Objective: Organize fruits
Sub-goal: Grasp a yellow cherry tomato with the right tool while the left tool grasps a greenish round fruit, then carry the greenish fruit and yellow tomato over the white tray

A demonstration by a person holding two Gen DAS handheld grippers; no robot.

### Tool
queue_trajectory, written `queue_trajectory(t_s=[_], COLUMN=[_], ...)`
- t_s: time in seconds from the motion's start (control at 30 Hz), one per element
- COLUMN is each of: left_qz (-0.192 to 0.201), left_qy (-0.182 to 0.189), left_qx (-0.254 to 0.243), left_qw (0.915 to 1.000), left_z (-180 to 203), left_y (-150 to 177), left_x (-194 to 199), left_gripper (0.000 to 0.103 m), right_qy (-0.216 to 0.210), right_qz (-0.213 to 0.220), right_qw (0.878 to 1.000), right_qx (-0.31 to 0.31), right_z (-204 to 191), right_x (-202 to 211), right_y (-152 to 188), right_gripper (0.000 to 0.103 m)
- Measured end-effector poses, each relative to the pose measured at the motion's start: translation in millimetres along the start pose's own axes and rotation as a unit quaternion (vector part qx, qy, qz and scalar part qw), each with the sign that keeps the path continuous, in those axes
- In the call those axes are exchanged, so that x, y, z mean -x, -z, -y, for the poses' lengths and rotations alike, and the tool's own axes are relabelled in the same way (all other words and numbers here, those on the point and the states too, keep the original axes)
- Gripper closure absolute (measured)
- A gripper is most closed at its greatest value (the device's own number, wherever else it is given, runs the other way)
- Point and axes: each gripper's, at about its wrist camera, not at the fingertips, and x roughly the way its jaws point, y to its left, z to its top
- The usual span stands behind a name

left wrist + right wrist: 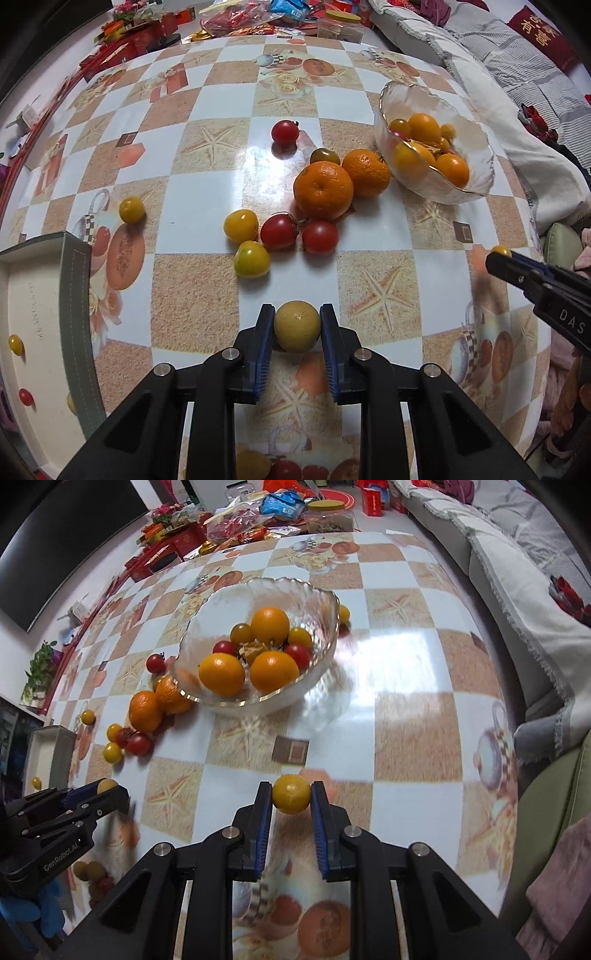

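Observation:
My left gripper (297, 325) is shut on a dull yellow-green tomato (297, 326) just above the checked tablecloth; it shows in the right wrist view as left gripper (107, 788). My right gripper (291, 797) is shut on a yellow cherry tomato (291, 794), and appears at the right edge as right gripper (499, 254). A glass bowl (207, 627), also bowl (480, 184), holds oranges plus red and yellow tomatoes. Two mandarins (323, 190) lie beside it with loose red tomatoes (320, 236) and yellow tomatoes (241, 225).
A grey-rimmed white box (79, 295) at the left holds a few small tomatoes. Red gift boxes and snack bags (236, 528) crowd the table's far end. A sofa with grey-white covers (517, 74) runs along the right side. A blue-gloved hand (33, 912) holds the left gripper.

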Motion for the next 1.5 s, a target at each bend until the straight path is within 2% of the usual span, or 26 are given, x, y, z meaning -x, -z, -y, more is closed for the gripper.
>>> queue_trajectory(t_s=[0.37,0.67,1.1,1.27,1.5], left_qz=[0.021,0.023,0.011,0.007,-0.006], left_qy=[0.019,-0.001,-0.040,-0.066,-0.088], left_qx=[0.006,0.028,0.099,0.122,0.149], left_qw=[0.9996,0.9994,0.9942,0.9904,0.9848], left_z=[-33,-88,-195,-233,-267], left_y=[23,53,112,131,147], left_x=[54,80,100,100,89], left_gripper=[0.077,0.077,0.077,0.077,0.077], right_qy=[-0.013,-0.023,-0.061,-0.085,-0.101], right_qz=[-0.022,-0.030,-0.057,-0.072,-0.102], right_qw=[1.000,0.999,0.989,0.981,0.968], right_qx=[-0.011,0.025,0.120,0.161,0.204], right_z=[-34,-93,-218,-275,-338], right_x=[22,35,27,13,-17], right_y=[34,44,44,44,45], right_gripper=[0.080,0.080,0.080,0.080,0.080])
